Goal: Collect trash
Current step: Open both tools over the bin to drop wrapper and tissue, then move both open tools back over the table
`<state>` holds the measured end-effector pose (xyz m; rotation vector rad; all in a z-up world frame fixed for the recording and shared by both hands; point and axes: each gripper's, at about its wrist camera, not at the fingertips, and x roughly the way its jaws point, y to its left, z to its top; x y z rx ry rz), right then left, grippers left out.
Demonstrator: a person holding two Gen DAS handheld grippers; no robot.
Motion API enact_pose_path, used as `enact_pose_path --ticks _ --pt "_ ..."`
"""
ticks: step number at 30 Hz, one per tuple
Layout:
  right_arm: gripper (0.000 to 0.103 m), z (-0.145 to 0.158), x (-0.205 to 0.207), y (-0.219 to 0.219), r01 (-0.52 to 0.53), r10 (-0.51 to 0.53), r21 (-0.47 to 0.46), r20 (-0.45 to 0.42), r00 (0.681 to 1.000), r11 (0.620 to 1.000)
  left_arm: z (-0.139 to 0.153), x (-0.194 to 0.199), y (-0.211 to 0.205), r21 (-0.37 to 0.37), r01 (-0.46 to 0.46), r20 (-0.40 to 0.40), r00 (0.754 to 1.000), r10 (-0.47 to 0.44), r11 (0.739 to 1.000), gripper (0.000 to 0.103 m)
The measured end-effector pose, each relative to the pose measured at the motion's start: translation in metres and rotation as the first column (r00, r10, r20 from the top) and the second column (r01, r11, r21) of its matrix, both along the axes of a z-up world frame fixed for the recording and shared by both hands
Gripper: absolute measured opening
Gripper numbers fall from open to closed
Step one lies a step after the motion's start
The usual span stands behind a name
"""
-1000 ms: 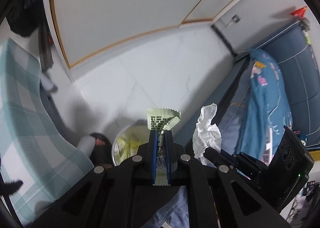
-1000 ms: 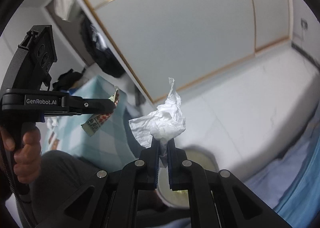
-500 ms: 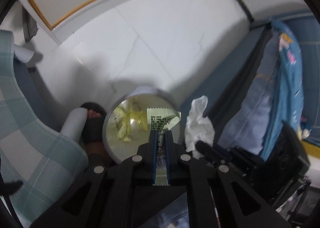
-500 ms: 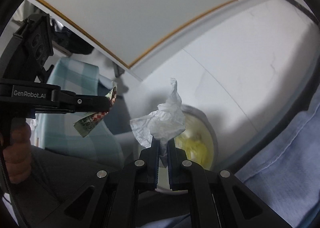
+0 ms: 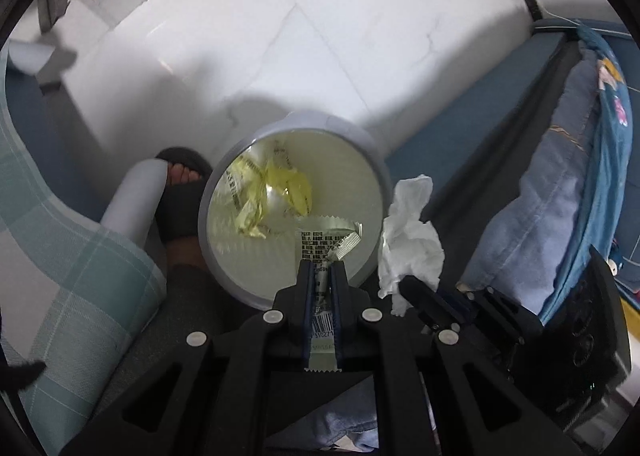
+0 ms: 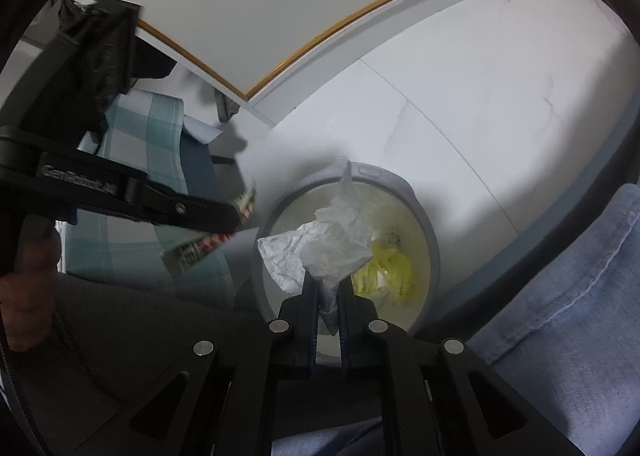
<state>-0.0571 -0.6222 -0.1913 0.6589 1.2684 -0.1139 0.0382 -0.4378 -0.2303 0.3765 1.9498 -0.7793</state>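
Note:
My left gripper (image 5: 322, 268) is shut on a printed snack wrapper (image 5: 320, 242) and holds it over the near side of a round grey trash bin (image 5: 224, 191) with yellow wrappers (image 5: 276, 191) inside. My right gripper (image 6: 328, 280) is shut on a crumpled white tissue (image 6: 332, 244) over the bin's (image 6: 424, 223) left part. The tissue (image 5: 410, 240) also shows in the left wrist view, just right of the bin. The left gripper (image 6: 236, 217) with its wrapper (image 6: 192, 252) shows at left in the right wrist view.
The bin stands on a white tiled floor (image 5: 320, 35). A foot in a black slipper (image 5: 180, 191) is left of it. A teal checked cloth (image 5: 60, 240) lies at the left, blue bedding (image 5: 560, 175) at the right. Blue denim (image 6: 560, 296) fills the right.
Both grippers have tilted down and moved toward the bin, which now looks larger and sits under the wrapper and tissue. Both stay shut on their trash.

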Motion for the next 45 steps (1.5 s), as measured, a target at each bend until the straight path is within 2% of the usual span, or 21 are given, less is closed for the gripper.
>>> enact_pose_path --ticks 4,6,11,14,16,20,21,22,27,33,35,39,42,45 --pt "0.010 -0.001 0.000 0.003 -0.011 0.011 0.000 -0.012 1.000 1.000 -0.003 -0.004 -0.002 0.015 0.015 -0.003 1.000 -0.015 1.000 0.005" --pt "0.014 -0.003 0.000 0.004 -0.014 0.014 0.000 -0.026 1.000 1.000 -0.005 -0.004 -0.002 0.022 0.011 -0.017 1.000 -0.011 1.000 0.005" --pt "0.034 -0.003 0.001 0.006 -0.027 0.027 0.000 -0.037 0.999 1.000 -0.013 -0.004 -0.001 0.040 0.004 -0.050 0.999 -0.002 0.999 0.006" --pt "0.039 0.000 0.000 0.007 -0.024 0.024 -0.006 -0.033 0.999 1.000 -0.017 -0.003 0.001 0.052 0.001 -0.041 0.999 0.001 0.999 0.009" --pt "0.041 0.002 -0.001 0.007 -0.020 0.020 -0.010 -0.031 0.999 1.000 -0.018 -0.001 0.003 0.058 -0.013 -0.031 0.999 0.015 0.998 0.017" --pt "0.045 0.008 -0.003 0.005 -0.011 0.011 -0.021 -0.025 1.000 1.000 -0.015 0.003 0.008 0.053 -0.029 0.002 1.000 0.029 0.998 0.024" --pt "0.046 0.011 -0.004 0.004 -0.009 0.009 -0.025 -0.020 1.000 1.000 -0.014 0.004 0.008 0.050 -0.031 0.011 0.999 0.030 0.998 0.029" --pt "0.047 0.013 -0.004 0.004 -0.007 0.007 -0.030 -0.016 1.000 1.000 -0.012 0.005 0.009 0.044 -0.034 0.033 0.999 0.032 0.998 0.035" --pt "0.054 0.029 -0.004 0.001 0.002 -0.001 -0.056 0.013 1.000 0.998 0.013 0.006 0.007 -0.005 -0.003 0.165 0.986 0.004 1.000 0.050" --pt "0.060 0.058 -0.002 -0.002 0.025 -0.016 -0.108 0.081 0.997 0.994 0.051 0.014 0.008 -0.099 -0.004 0.330 0.943 0.036 0.995 0.063" --pt "0.061 0.070 -0.001 -0.003 0.031 -0.019 -0.116 0.105 0.994 0.993 0.065 0.020 0.013 -0.121 -0.010 0.393 0.918 0.057 0.993 0.065" --pt "0.063 0.092 0.000 -0.002 0.044 -0.022 -0.137 0.158 0.987 0.990 0.094 0.029 0.021 -0.171 -0.020 0.456 0.885 0.097 0.985 0.065" --pt "0.065 0.112 0.004 0.001 0.050 -0.017 -0.156 0.206 0.978 0.987 0.118 0.036 0.034 -0.211 -0.053 0.504 0.850 0.155 0.976 0.065" --pt "0.066 0.132 0.008 0.008 0.048 -0.003 -0.172 0.254 0.967 0.984 0.146 0.040 0.049 -0.251 -0.075 0.560 0.802 0.208 0.965 0.067"
